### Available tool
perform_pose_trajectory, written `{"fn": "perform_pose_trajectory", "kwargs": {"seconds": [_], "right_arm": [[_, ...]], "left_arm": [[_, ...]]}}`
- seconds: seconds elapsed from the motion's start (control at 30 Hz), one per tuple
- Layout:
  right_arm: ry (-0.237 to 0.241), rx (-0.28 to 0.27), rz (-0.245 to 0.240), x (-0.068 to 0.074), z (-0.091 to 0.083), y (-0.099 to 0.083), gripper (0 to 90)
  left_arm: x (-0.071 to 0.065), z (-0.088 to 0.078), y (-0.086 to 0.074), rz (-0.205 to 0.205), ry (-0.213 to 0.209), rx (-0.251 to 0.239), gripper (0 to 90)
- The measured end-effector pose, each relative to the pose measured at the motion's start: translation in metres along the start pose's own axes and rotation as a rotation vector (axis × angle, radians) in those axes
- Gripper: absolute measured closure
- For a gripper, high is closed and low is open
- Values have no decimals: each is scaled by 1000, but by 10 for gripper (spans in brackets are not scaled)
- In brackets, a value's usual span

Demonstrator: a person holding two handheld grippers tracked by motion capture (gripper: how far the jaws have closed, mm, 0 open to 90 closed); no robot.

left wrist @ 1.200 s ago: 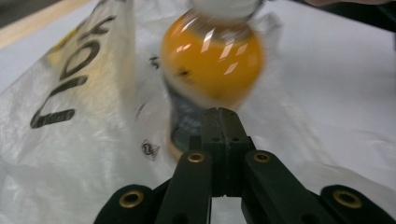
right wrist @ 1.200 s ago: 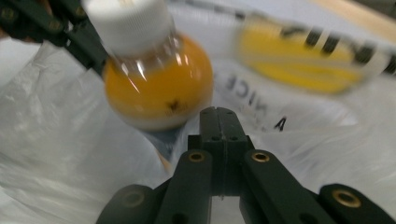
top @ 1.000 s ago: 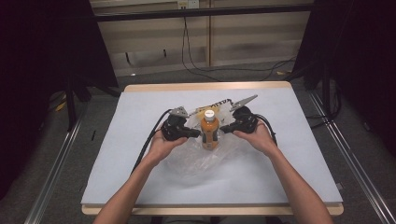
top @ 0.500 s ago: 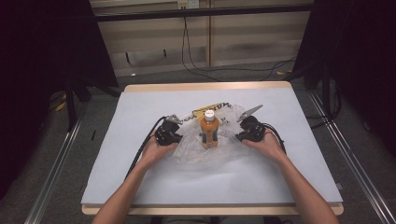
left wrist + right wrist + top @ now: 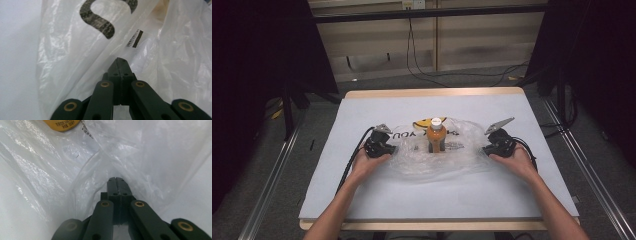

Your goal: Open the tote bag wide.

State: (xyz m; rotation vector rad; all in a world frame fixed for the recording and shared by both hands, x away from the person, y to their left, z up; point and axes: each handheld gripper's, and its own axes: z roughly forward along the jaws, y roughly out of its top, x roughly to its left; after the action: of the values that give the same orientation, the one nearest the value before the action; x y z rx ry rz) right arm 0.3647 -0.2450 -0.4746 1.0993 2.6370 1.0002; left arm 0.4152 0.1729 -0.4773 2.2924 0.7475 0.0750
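1. Left gripper (image 5: 388, 148): at about 9 o'clock of the bottle, low on the desk, hand behind it. In the left gripper view the black jaws are pressed fully together (image 5: 121, 65) with a fold of the thin clear plastic bag (image 5: 432, 160) pinched at their tip. Film runs off both sides of the jaws.

2. Clear plastic bag: crumpled, printed with black letters and a yellow mark, spread flat across the middle of the white-topped desk (image 5: 362, 200) between the two grippers. It lies in a low ring around the bottle.

3. Orange bottle with white cap (image 5: 436, 136): upright at the centre of the bag, its base standing on or in the film. Cannot tell which from above.

4. Right gripper (image 5: 490, 148): at about 3 o'clock of the bottle. In the right gripper view its jaws are closed tight (image 5: 116, 183) on a gathered pleat of the bag; the bottle's orange base (image 5: 62, 124) sits at 11 o'clock of that view, well apart.

5. Risks, as I judge them:
   - Uneven pull by one hand drags film under the bottle and tips it.
   - The film is thin; hard opposing pulls could tear it at either pinch.
   - A slick fold may slip from closed jaws, slackening one side.
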Motion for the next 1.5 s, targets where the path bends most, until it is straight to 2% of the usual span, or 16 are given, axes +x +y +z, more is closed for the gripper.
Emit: {"fn": "perform_pose_trajectory", "kwargs": {"seconds": [0.13,0.43,0.57,0.67,0.73,0.77,0.8,0.93,1.0,1.1,1.17,1.3,1.33,1.4,1.43,1.5], "right_arm": [[-8,-27,4,3,5,2,900],[-30,-85,41,3,27,21,900],[-75,-106,55,5,31,24,900],[-62,-131,59,5,30,23,900],[-51,-147,59,6,26,24,900],[-51,-147,59,6,26,24,900],[-39,-166,58,7,17,25,900],[-45,-186,54,9,1,24,900],[-45,-225,56,9,-14,22,900],[-59,-253,68,8,-26,18,900],[-63,-280,78,8,-33,15,900],[-57,-345,93,11,-45,8,900],[-59,-361,92,12,-48,6,900],[-66,-372,90,14,-51,5,900],[-56,-406,98,18,-56,1,900],[-56,-437,93,22,-61,-4,900]], "left_arm": [[-3,5,2,-2,-3,-26,900],[-16,20,16,37,-25,-19,900],[-15,22,18,22,-4,-27,900],[-15,18,17,14,-10,-67,900],[-15,10,17,12,-13,-102,900],[-15,10,17,12,-13,-102,900],[-15,1,18,5,-23,-144,900],[-16,-8,17,11,-21,-161,900],[-17,-14,15,14,-24,-190,900],[-18,-18,15,11,-30,-214,900],[-20,-24,16,13,-41,-251,900],[-23,-32,17,27,-40,-282,900],[-26,-38,16,36,-30,-306,900],[-27,-41,16,34,-33,-321,900],[-28,-44,15,34,-34,-334,900],[-32,-50,12,41,-32,-351,900]]}}
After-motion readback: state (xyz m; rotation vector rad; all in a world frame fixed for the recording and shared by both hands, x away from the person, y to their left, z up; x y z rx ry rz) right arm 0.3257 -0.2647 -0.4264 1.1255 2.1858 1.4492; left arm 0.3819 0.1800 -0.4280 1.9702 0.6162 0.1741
